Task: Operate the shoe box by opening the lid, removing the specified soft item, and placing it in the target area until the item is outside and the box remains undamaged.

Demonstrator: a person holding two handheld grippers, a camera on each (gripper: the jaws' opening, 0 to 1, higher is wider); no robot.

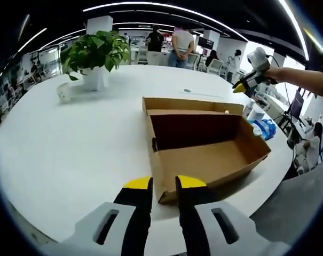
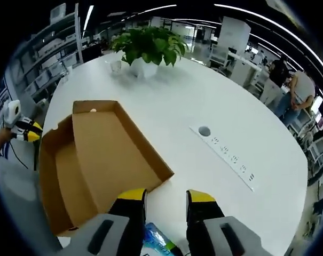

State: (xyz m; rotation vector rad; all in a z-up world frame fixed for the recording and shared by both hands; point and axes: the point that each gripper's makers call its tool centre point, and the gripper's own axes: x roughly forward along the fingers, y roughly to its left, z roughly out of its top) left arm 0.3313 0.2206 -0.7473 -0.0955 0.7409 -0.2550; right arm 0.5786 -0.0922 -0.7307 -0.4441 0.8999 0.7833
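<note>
An open cardboard shoe box (image 1: pixel 204 146) is seen lying on a round white table (image 1: pixel 70 138), its lid folded back flat along the far side in the left gripper view. The inside of the box is seen bare in both views; no soft item can be made out in it. In the right gripper view the same shoe box (image 2: pixel 97 154) is seen from the opposite side, reaching toward the table's edge.

The left gripper (image 1: pixel 164 184) is held just in front of the box's near corner, its yellow-tipped jaws set a little apart with nothing between them. The right gripper (image 2: pixel 166 197) is likewise parted and empty, held above the table beside the box's edge. A blue-and-green packet (image 2: pixel 158 242) is glimpsed below its jaws — what it is cannot be told. In the left gripper view a blue packet (image 1: pixel 265 128) lies just beyond the box, near the table's edge.

The right gripper (image 1: pixel 252 80) is also caught in the left gripper view, raised in a person's hand well above the box's far side. The left gripper (image 2: pixel 22 128) appears at the left rim of the right gripper view.

A potted plant (image 1: pixel 97 53) stands farther along the table. A white power strip (image 2: pixel 225 154) is set into the tabletop — best seen in the right gripper view.
</note>
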